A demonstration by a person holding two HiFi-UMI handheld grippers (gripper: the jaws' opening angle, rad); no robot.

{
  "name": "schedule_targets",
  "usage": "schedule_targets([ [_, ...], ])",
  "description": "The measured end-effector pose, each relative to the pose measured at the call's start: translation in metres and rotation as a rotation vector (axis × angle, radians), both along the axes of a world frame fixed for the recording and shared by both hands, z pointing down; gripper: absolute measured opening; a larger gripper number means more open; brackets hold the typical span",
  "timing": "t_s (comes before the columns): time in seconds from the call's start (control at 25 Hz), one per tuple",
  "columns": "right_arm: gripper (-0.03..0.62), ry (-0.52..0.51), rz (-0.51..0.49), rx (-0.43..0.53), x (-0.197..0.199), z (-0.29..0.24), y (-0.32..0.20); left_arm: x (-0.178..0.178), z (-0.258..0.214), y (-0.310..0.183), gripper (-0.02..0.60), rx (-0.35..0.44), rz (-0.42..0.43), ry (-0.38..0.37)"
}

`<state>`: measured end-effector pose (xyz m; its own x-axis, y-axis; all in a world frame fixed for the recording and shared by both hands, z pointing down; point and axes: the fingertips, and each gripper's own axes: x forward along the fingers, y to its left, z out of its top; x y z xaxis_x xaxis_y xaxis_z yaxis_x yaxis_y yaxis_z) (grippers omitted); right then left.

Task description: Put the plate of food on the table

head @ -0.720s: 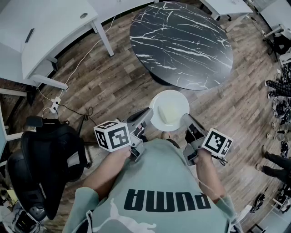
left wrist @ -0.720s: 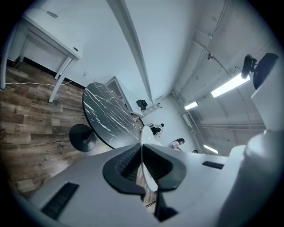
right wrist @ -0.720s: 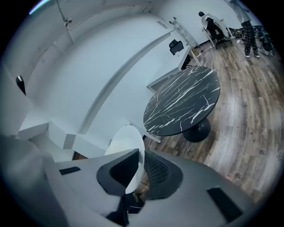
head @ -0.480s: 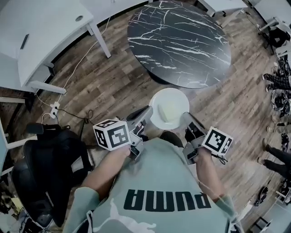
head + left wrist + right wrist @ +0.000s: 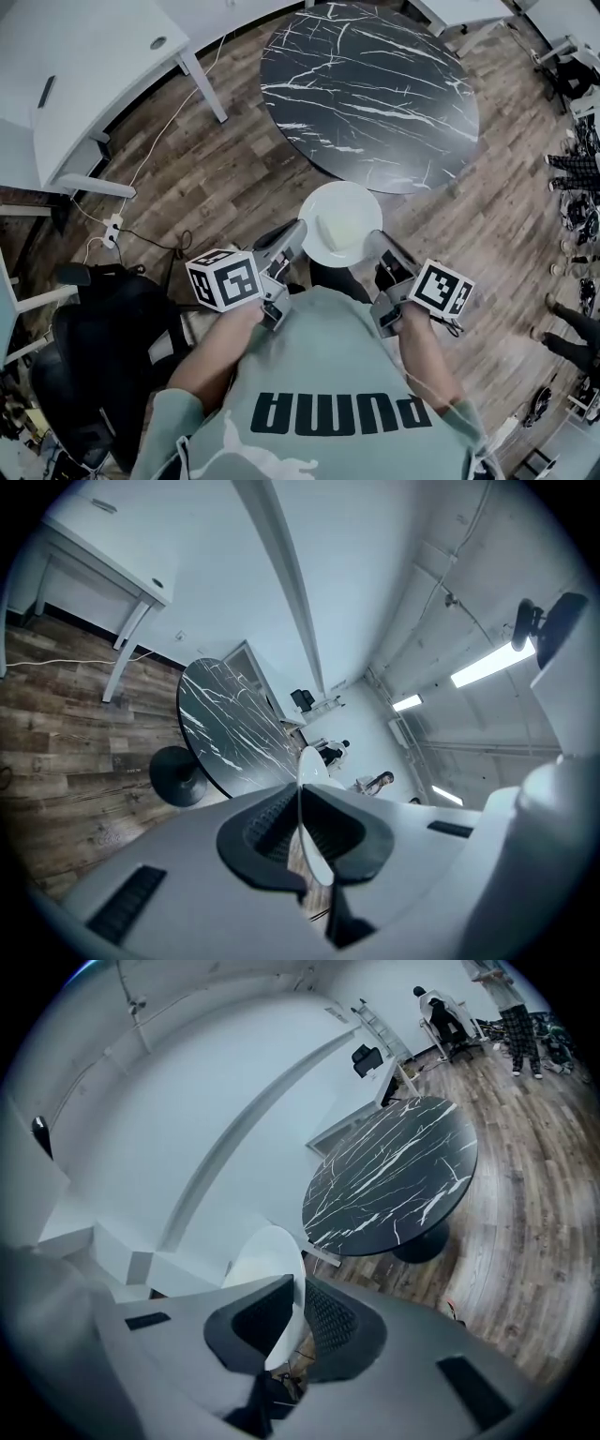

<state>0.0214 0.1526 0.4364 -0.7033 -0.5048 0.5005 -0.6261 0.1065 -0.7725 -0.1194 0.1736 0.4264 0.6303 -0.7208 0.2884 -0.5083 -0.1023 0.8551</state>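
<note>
A white plate with a pale block of food hangs in the air just short of the round black marble table. My left gripper is shut on the plate's left rim and my right gripper on its right rim. In the left gripper view the plate shows edge-on between the jaws, with the table ahead. The right gripper view shows the plate pinched between the pads, the table beyond.
A white desk stands at the upper left, its legs on the wood floor. A black office chair sits at the lower left, with cables nearby. People's legs and shoes line the right edge.
Both grippers and the plate have shifted a little forward and up in the head view, closer to the marble table's near edge.
</note>
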Motion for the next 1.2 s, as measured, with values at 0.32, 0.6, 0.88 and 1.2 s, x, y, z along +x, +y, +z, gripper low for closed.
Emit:
schedule_targets([
  [0.32,0.04,-0.048,-0.062,-0.014,-0.012,0.006,-0.073,-0.01,0.003,-0.066,0.023,-0.037,-0.064,-0.056],
  [0.6,0.04,-0.07,-0.078,-0.015,0.001,0.01,-0.149,0.003,0.005,-0.139,0.025,-0.051,-0.08,-0.092],
  [0.88,0.04,-0.084,-0.08,-0.009,0.015,0.014,-0.207,0.018,0.006,-0.196,0.025,-0.048,-0.1,-0.12],
  [1.2,0.04,-0.076,-0.019,-0.008,0.032,0.026,-0.255,0.033,0.015,-0.251,0.026,-0.054,-0.045,-0.167],
])
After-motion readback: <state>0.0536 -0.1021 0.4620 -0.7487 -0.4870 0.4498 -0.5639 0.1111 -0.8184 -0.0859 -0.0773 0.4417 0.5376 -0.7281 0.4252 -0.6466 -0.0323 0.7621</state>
